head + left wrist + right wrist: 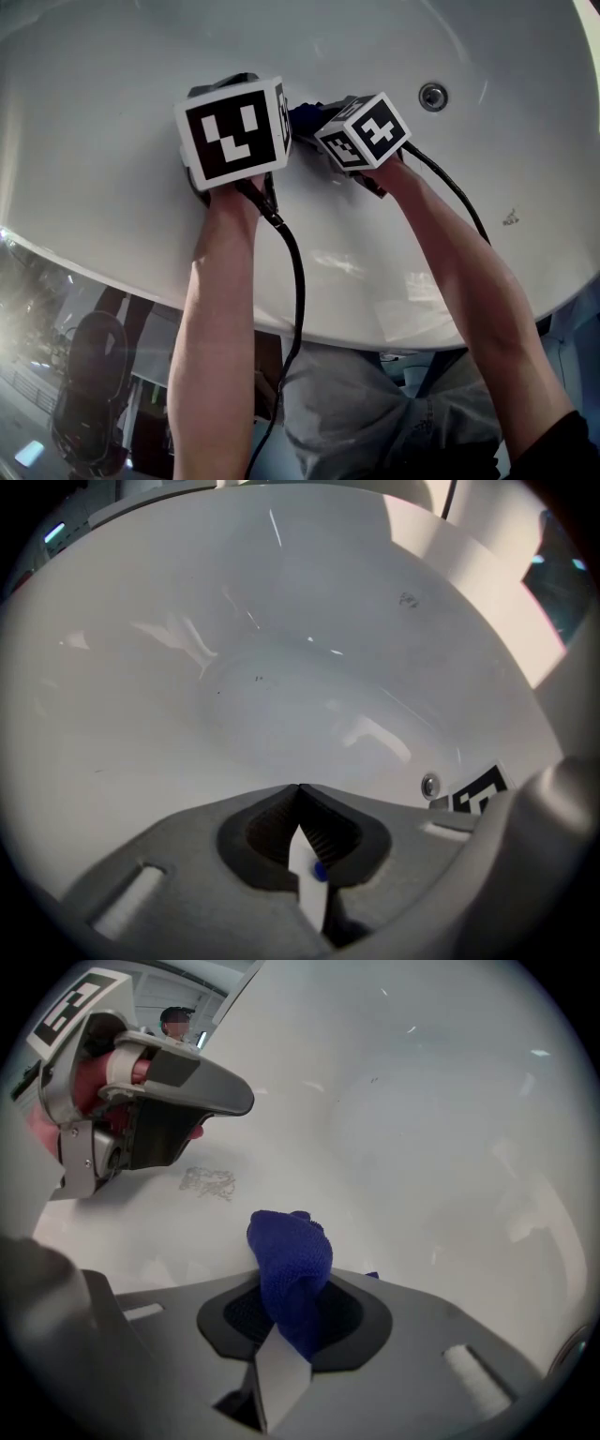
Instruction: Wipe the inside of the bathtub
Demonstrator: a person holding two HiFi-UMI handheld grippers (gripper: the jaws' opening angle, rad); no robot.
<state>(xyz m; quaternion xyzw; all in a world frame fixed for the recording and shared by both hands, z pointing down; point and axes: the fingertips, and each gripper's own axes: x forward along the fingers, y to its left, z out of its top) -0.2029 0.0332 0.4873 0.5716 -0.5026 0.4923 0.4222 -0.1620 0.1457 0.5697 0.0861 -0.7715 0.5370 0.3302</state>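
Observation:
The white bathtub [112,178] fills the head view, and both arms reach down into it. My right gripper [292,1283] is shut on a bunched blue cloth [289,1260], whose wad pokes out past the jaws against the tub wall. The cloth shows as a blue edge [305,114] between the two marker cubes. My left gripper [298,789] is shut with nothing between its jaws, and hovers over the tub floor [309,714]. In the right gripper view it [141,1101] hangs close by at the upper left.
A round metal fitting [432,96] sits in the tub wall to the right of the grippers. A small dark mark [511,217] and a faint smudge [208,1182] lie on the white surface. The tub's near rim [281,323] curves under my forearms. A person [176,1018] stands far behind.

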